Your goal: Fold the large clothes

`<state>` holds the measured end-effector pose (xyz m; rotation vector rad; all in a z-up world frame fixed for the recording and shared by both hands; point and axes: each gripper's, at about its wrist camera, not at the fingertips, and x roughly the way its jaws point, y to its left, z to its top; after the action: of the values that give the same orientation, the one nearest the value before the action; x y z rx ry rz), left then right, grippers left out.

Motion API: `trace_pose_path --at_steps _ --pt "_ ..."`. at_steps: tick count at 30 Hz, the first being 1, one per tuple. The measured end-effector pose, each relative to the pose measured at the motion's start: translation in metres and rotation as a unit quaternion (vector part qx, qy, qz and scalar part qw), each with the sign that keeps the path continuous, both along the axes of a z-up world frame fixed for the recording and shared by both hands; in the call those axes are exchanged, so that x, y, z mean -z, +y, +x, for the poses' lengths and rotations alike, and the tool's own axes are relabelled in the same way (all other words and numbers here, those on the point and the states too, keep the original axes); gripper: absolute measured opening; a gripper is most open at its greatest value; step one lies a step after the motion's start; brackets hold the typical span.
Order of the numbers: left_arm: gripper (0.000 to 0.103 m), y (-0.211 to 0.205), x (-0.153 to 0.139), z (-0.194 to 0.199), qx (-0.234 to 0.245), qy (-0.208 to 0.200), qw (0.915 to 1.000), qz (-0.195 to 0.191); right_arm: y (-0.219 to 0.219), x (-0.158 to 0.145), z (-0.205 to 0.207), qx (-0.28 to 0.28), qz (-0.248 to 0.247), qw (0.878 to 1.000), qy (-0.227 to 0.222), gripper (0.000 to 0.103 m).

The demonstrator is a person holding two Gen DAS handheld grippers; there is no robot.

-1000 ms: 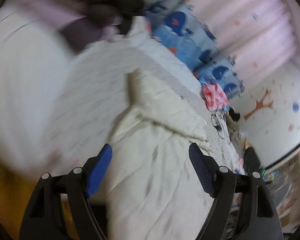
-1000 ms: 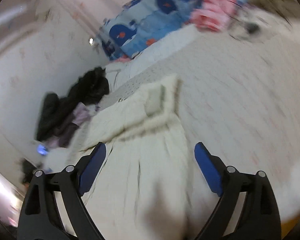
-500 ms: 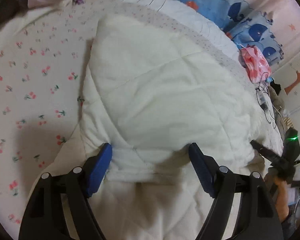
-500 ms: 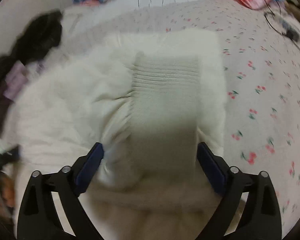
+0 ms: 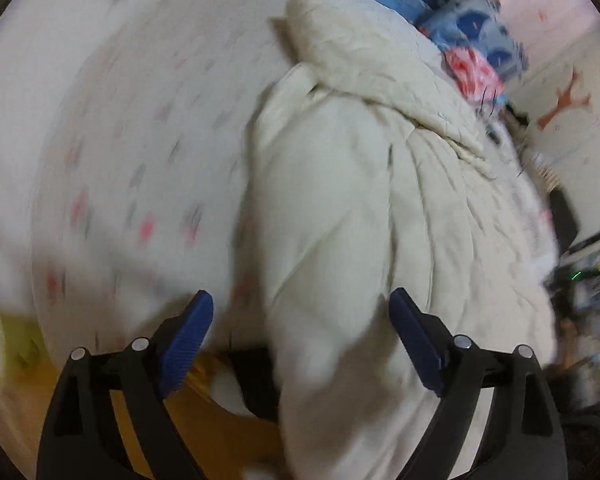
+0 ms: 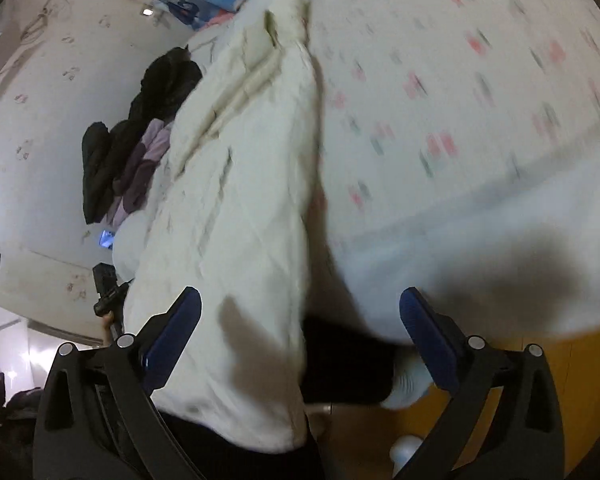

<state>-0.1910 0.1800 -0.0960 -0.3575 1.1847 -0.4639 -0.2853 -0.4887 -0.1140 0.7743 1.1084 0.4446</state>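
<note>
1. The cream quilted coat (image 5: 340, 208) lies lengthwise on the bed (image 5: 140, 140), its near end hanging over the near edge of the mattress. I judge this placement deliberate: the long axis runs away from me, so a fold can be carried from the near end toward the far end.
2. My left gripper (image 5: 300, 320) stands wide open, and its jaws have just been opening. The coat's near end shows between the pads, but neither pad presses on it.
3. My right gripper (image 6: 300, 316) is likewise spread wide, having just been opening. The coat's right edge (image 6: 308, 208) and a dark gap lie between the pads; nothing is gripped.
4. Both grippers point down at the near end, one to each side, which I read as a position for taking the two near corners.
5. A dark clothes pile (image 6: 140, 132) sits at the far left of the bed and blue patterned pillows (image 5: 452, 20) at the head, both apart from the coat.
6. Motion blur obscures the hem detail.
</note>
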Motion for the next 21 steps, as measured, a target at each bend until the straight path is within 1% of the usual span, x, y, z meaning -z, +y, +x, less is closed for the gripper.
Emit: trace_pose_path --at_steps 1,2,4,5,6,7,8,9,10,11,14,17,18,19,20,21 --pt "0.088 0.008 0.008 -0.009 -0.011 0.015 0.9992 -0.035 0.002 0.002 -0.005 -0.007 0.018 1.000 0.000 0.096" --pt "0.088 0.014 0.013 -0.014 -0.015 0.024 0.9981 -0.055 0.006 0.010 -0.006 -0.018 0.053 0.998 0.003 0.096" --pt "0.088 0.020 0.021 -0.028 -0.013 0.031 0.9958 -0.085 0.012 0.018 -0.005 -0.031 0.083 0.996 0.007 0.096" --pt "0.088 0.019 0.021 -0.034 -0.014 0.028 0.9962 -0.081 0.018 0.023 -0.002 -0.040 0.091 0.995 0.009 0.096" --pt "0.088 0.015 0.018 -0.035 -0.018 0.020 0.9975 -0.065 0.023 0.028 0.001 -0.046 0.092 0.995 0.014 0.096" --pt "0.088 0.009 0.009 -0.041 -0.018 0.001 0.9994 -0.029 0.022 0.031 -0.001 -0.050 0.094 0.994 0.018 0.096" --pt "0.088 0.001 0.004 -0.043 -0.014 -0.010 0.9998 -0.010 0.024 0.034 -0.001 -0.056 0.102 0.993 0.021 0.096" --pt "0.088 -0.006 -0.002 -0.044 -0.008 -0.022 0.9997 0.012 0.027 0.036 -0.001 -0.060 0.110 0.992 0.021 0.096" --pt "0.088 -0.013 -0.009 -0.047 -0.003 -0.037 0.9983 0.046 0.033 0.039 0.000 -0.063 0.117 0.991 0.020 0.096" --pt "0.088 -0.018 -0.013 -0.049 0.000 -0.047 0.9966 0.067 0.036 0.041 0.000 -0.067 0.126 0.990 0.019 0.096" --pt "0.088 -0.027 -0.023 -0.059 0.004 -0.074 0.9905 0.115 0.042 0.042 0.001 -0.070 0.137 0.988 0.017 0.096" --pt "0.088 -0.029 -0.026 -0.067 0.004 -0.089 0.9861 0.140 0.041 0.044 -0.002 -0.074 0.140 0.987 0.020 0.096" --pt "0.088 -0.030 -0.027 -0.069 0.009 -0.091 0.9860 0.140 0.041 0.043 -0.002 -0.074 0.140 0.987 0.021 0.096" --pt "0.088 -0.030 -0.027 -0.070 0.021 -0.086 0.9891 0.118 0.040 0.043 -0.003 -0.074 0.140 0.987 0.023 0.096" --pt "0.088 -0.025 -0.029 -0.071 0.032 -0.080 0.9929 0.082 0.040 0.041 -0.003 -0.076 0.143 0.987 0.021 0.096" --pt "0.088 -0.014 -0.029 -0.071 0.046 -0.069 0.9966 0.004 0.038 0.040 -0.003 -0.077 0.146 0.986 0.019 0.096"
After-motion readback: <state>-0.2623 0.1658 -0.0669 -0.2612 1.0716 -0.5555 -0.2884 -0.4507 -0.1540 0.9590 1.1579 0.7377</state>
